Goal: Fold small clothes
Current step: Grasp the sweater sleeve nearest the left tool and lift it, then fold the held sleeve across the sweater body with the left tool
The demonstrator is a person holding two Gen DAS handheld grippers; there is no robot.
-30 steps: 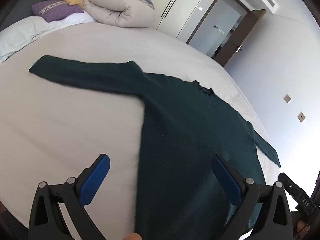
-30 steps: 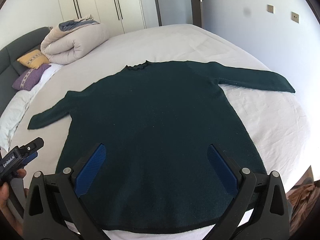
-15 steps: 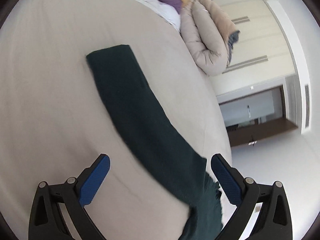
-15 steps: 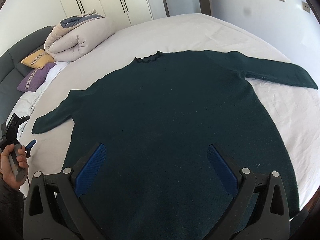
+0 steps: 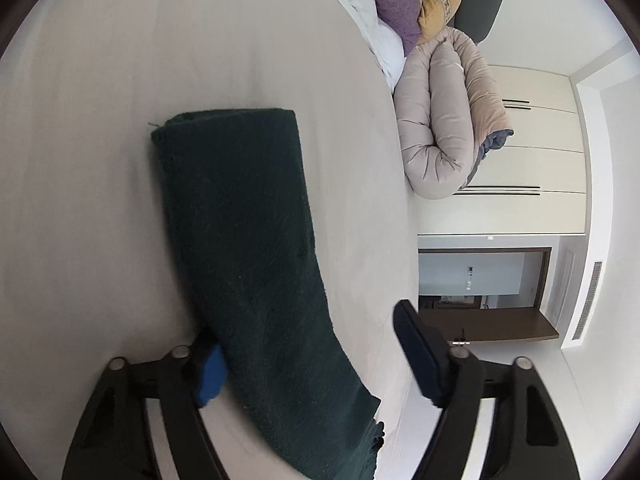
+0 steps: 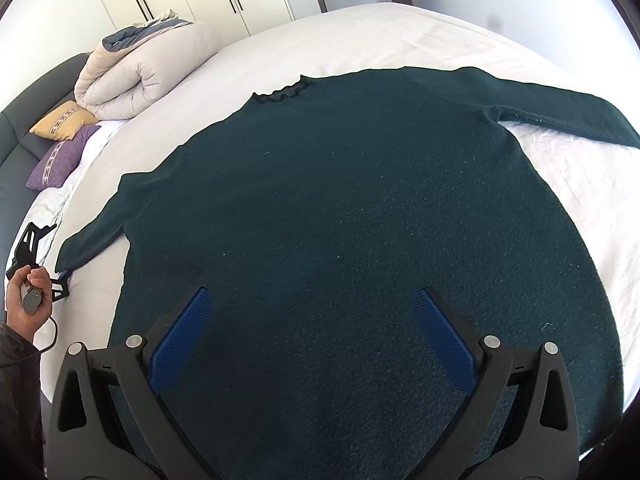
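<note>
While the sweater (image 6: 360, 240) lies flat, left tongs (image 5: 308, 364) straddle its sleeve (image 5: 244, 232).

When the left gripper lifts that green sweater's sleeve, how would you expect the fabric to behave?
The sleeve will probably droop limply: it lies flat, following the bed. Its fuzzy knit likely grips the blue pads rather than slipping. The left gripper already straddles it, jaws open.

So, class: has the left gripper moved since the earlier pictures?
Yes. The left gripper has gone from the sweater's hem to the sleeve, toward the pillows; the sleeve lies between its open jaws.
</note>
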